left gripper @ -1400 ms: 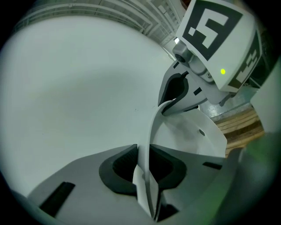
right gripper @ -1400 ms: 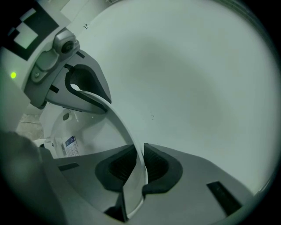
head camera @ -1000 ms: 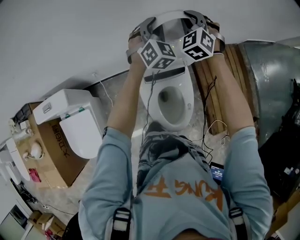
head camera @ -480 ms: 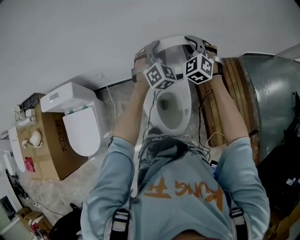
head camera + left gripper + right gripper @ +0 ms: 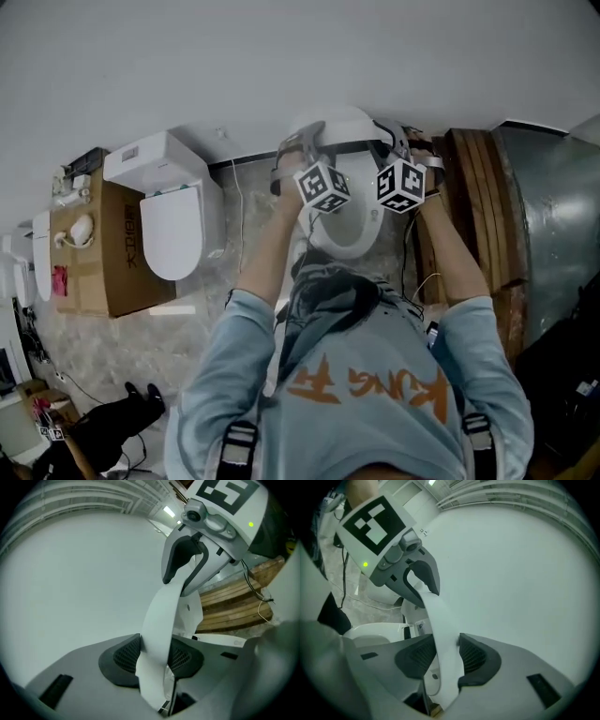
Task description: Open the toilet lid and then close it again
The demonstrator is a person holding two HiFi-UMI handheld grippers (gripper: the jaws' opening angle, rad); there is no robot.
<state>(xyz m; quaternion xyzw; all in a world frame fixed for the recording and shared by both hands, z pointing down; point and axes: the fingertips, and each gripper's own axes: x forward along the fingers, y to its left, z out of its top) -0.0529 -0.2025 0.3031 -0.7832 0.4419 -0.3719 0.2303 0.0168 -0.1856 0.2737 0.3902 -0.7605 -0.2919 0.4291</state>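
Observation:
The white toilet lid (image 5: pixel 342 127) stands raised against the wall above the bowl (image 5: pixel 352 239). My left gripper (image 5: pixel 298 142) is at the lid's left rim and my right gripper (image 5: pixel 394 141) at its right rim. In the left gripper view the lid's edge (image 5: pixel 161 620) runs between the jaws of the left gripper (image 5: pixel 157 656). The right gripper view shows the same edge (image 5: pixel 440 620) between the jaws of the right gripper (image 5: pixel 447 656). Both pairs of jaws have just been opening. The pads sit loosely beside the rim with a thin gap.
A second white toilet (image 5: pixel 173 216) rests on a cardboard box (image 5: pixel 108 253) at the left. Wooden planks (image 5: pixel 478 206) and a grey metal sheet (image 5: pixel 553 234) stand to the right of the bowl. Cables (image 5: pixel 427 281) trail on the stone floor. The grey wall (image 5: pixel 281 56) is right behind the lid.
Both grippers have travelled with the lid's rim toward the wall, and the lid has swung from tilted to upright. The second toilet now shows more fully at the left.

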